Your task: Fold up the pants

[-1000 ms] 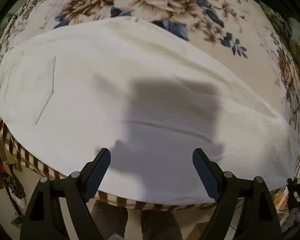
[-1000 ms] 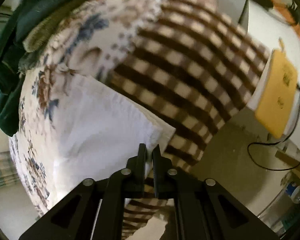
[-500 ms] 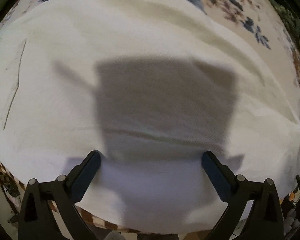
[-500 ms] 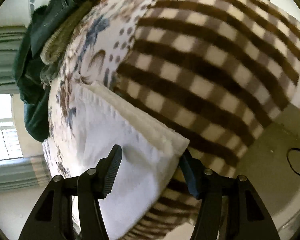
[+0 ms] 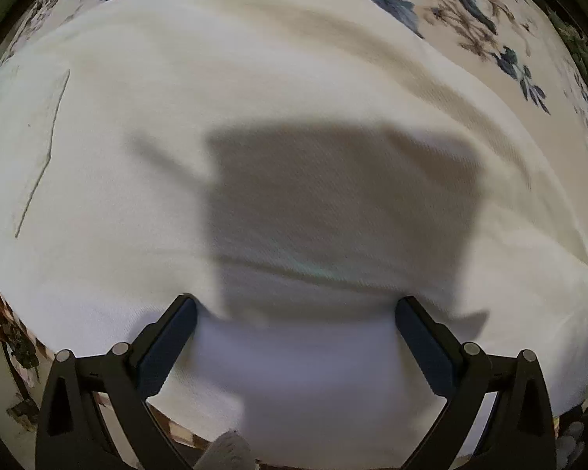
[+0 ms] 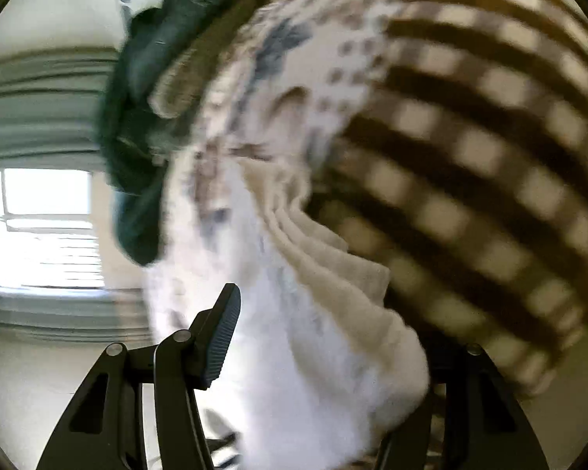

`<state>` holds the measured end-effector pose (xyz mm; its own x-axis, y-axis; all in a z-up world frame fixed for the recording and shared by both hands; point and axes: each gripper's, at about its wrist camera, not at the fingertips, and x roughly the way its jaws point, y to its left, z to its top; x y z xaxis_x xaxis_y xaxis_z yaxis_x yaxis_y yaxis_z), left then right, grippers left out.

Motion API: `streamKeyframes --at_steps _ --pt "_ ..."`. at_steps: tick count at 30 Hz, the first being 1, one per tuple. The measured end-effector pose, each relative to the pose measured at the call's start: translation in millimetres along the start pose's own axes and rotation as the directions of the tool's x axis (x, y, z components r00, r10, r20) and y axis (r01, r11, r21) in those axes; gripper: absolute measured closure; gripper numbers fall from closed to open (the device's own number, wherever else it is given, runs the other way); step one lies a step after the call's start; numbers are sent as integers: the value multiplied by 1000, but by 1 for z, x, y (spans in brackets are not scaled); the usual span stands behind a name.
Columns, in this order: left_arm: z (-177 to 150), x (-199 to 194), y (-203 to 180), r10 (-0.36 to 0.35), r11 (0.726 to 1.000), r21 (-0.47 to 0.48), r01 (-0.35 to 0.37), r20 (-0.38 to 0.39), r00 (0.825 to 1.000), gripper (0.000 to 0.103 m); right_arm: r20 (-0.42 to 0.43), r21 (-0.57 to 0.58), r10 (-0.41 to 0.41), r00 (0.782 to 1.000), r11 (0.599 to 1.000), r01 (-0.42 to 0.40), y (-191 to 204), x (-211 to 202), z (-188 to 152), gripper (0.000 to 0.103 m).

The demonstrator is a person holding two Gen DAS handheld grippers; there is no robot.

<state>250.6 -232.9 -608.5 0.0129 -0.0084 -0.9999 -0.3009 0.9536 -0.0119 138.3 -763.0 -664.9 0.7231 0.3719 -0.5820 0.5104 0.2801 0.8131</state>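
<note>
White pants [image 5: 278,125] lie flat on the floral bedspread [image 5: 470,11] and fill the left wrist view, with a pocket seam at the left. My left gripper [image 5: 296,307] points straight down, open wide, both fingertips [image 5: 186,307] down at the cloth, its shadow just ahead. In the blurred right wrist view the pants' layered end [image 6: 333,274] lies between the fingers of my right gripper [image 6: 333,337]. That gripper is open; its left pad [image 6: 223,333] stands clear of the cloth, and the right finger is mostly hidden behind the fabric.
A brown-checked blanket [image 6: 470,149] hangs over the bed's side. Dark green clothes [image 6: 149,90] are piled on the bed beyond the pants. A bright window [image 6: 39,227] is at the left. The bed's near edge [image 5: 176,431] shows under the left gripper.
The left gripper opened wider and sank onto the pants. The right gripper went from shut to open, dropped and tilted, and the pants' end now lies between its fingers.
</note>
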Motion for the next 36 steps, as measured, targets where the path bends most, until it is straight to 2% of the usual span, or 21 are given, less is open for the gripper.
streamKeyframes --at_steps 1,3,4,5,6,8,11,14,17,20,23,27,32,33,36 --pt "10 -1 5 1 1000 -3 -1 2 1000 0 -7 -6 1 1000 1000 -1 2 5 0 43" --pt "8 0 6 4 1000 -12 -4 10 1000 0 -19 -25 -35 999 999 35 4 21 -3 43" --pt "16 1 9 5 1000 -15 -5 13 1000 0 -26 -36 -54 998 998 53 5 29 -5 47" --pt "11 -2 12 6 1000 -16 -6 15 1000 0 -15 -49 -89 996 995 88 10 32 -6 78" --pt "14 -9 19 6 1000 -17 -6 15 1000 0 1 -52 -143 990 988 143 10 33 -6 93" --pt "16 -12 20 1 1000 -12 -1 4 1000 0 37 -38 -166 985 985 167 15 25 -5 94" --pt "19 -17 23 -24 1000 -13 23 -24 999 0 52 -85 -169 984 981 173 35 20 -3 94" --pt "23 -25 27 -67 998 -19 67 -29 997 0 50 -110 -181 982 977 185 56 19 -9 94" --pt "25 -37 34 -127 992 -16 127 -31 991 0 73 -164 -182 981 968 192 96 9 -26 94" --pt "25 -58 46 -146 989 -2 146 1 989 0 88 -261 -175 981 946 192 154 5 -64 94" --pt "29 -78 65 -167 986 -2 167 26 986 0 82 -330 -168 982 925 185 197 6 -106 94" --pt "32 -103 108 -184 981 -49 187 58 981 0 25 -444 -194 981 877 185 244 47 -187 94" --pt "35 -112 176 -159 980 -108 168 86 984 0 -80 -515 -253 964 839 177 256 130 -280 94" --pt "37 -109 195 -153 978 -129 164 87 984 0 -100 -535 -275 956 825 181 253 150 -305 94" --pt "37 -105 239 -137 972 -180 150 82 987 0 -128 -604 -337 933 772 196 249 199 -349 94"
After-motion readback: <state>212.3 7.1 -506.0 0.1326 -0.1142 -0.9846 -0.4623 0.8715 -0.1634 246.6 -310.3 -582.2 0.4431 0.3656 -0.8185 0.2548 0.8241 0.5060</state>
